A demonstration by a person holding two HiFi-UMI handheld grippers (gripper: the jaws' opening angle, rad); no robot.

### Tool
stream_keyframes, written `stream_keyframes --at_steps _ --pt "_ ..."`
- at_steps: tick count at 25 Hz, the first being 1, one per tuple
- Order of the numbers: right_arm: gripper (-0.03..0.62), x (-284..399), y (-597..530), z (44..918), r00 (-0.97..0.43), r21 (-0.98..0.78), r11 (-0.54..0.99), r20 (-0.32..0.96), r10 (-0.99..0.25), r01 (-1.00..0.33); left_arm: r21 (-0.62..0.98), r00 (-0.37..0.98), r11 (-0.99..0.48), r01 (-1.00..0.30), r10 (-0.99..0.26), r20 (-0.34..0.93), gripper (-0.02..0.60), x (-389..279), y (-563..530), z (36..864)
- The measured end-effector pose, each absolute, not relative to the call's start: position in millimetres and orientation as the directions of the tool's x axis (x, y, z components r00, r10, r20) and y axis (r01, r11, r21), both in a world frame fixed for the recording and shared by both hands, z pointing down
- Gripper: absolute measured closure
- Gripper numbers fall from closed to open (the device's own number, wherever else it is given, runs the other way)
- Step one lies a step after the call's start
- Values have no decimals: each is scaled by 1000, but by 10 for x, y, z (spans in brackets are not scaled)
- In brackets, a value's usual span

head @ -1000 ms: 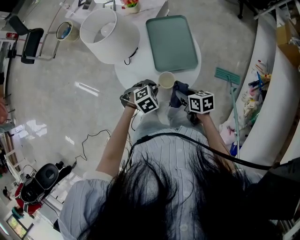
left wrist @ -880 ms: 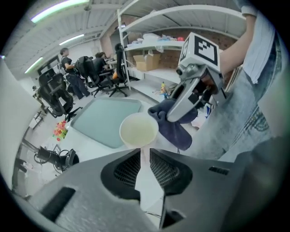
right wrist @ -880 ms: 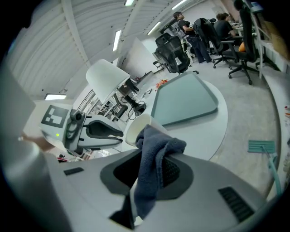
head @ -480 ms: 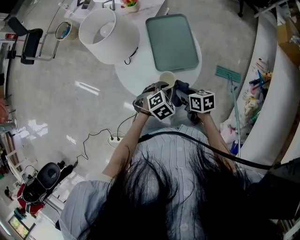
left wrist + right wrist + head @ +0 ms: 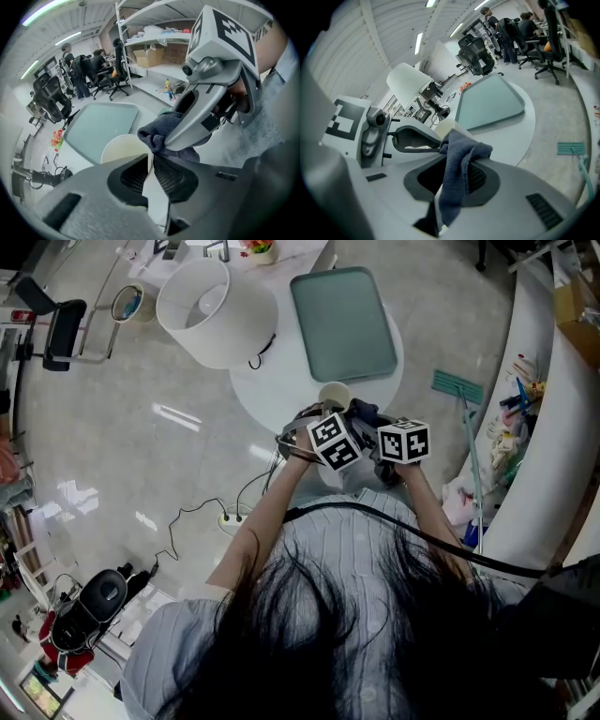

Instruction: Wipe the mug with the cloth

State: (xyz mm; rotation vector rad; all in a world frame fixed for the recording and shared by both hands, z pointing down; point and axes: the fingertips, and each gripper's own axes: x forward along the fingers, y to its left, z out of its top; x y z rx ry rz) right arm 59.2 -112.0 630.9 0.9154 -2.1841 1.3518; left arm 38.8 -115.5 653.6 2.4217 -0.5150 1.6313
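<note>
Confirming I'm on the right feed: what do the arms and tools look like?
The left tool and right tool are grey moulded plastic with dark ribbed pads. Each carries a white cube with black square markers. The shirt is pale and striped, its sleeve ending near the elbow. A black cable crosses it.

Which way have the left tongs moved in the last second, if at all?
Yes. In the head view the left tongs slid right, closer to the mug, while the green tray stayed put.
</note>
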Motion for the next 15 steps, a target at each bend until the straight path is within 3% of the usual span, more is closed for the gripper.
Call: stream_keyframes --at_steps 9,15 --pt "508 609 -1092 6319 -703 -624 326 639 -310 -711 29 383 -974 -223 -60 922 541 381 -1027 6543" --pt "508 585 -1112 6311 -706 -625 327 637 -311 -709 30 334 -999 40 41 941 541 233 -932 6546"
